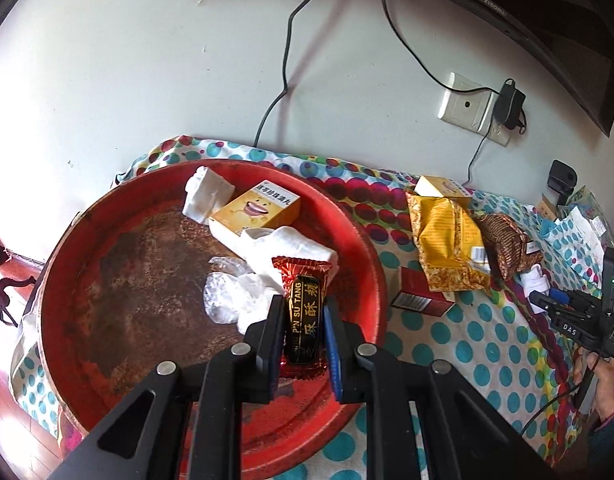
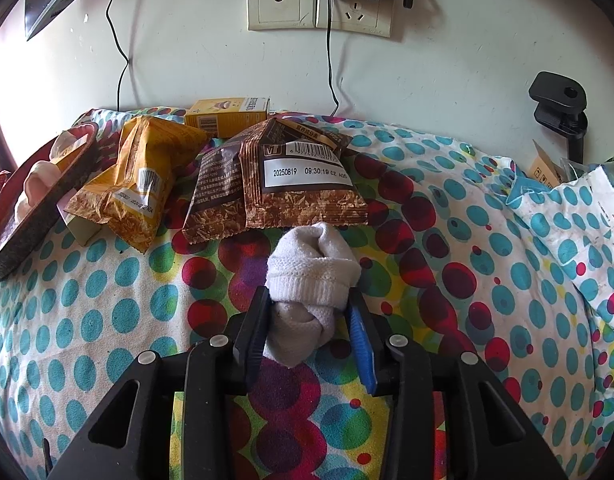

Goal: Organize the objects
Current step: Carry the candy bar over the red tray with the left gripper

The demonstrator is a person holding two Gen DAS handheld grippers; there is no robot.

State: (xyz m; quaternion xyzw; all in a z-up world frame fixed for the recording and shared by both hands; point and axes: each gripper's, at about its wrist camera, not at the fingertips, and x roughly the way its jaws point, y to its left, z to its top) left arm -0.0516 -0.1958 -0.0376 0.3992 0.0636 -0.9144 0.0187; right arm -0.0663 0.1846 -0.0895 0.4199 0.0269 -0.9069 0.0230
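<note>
My left gripper [image 1: 303,304] is shut on a red and black candy packet [image 1: 305,280], held over the right side of the round red tray [image 1: 371,264]. Inside the tray lie a yellow box [image 1: 263,208], white tissues [image 1: 205,196], a white cloth [image 1: 291,244] and crumpled clear plastic [image 1: 227,292]. My right gripper [image 2: 309,300] stands over the dotted tablecloth [image 2: 107,280] with a rolled white sock [image 2: 313,268] between its jaws. The sock rests on the cloth, and a small gap shows beside the right pad [image 2: 361,340].
Brown snack packets [image 2: 303,176], a yellow packet [image 2: 143,176] and a yellow box [image 2: 227,116] lie behind the sock. A red box [image 1: 423,292] sits by the tray. Wall sockets [image 2: 319,4] with cables, a black clamp [image 2: 559,108] and a monitor [image 1: 547,20] line the back.
</note>
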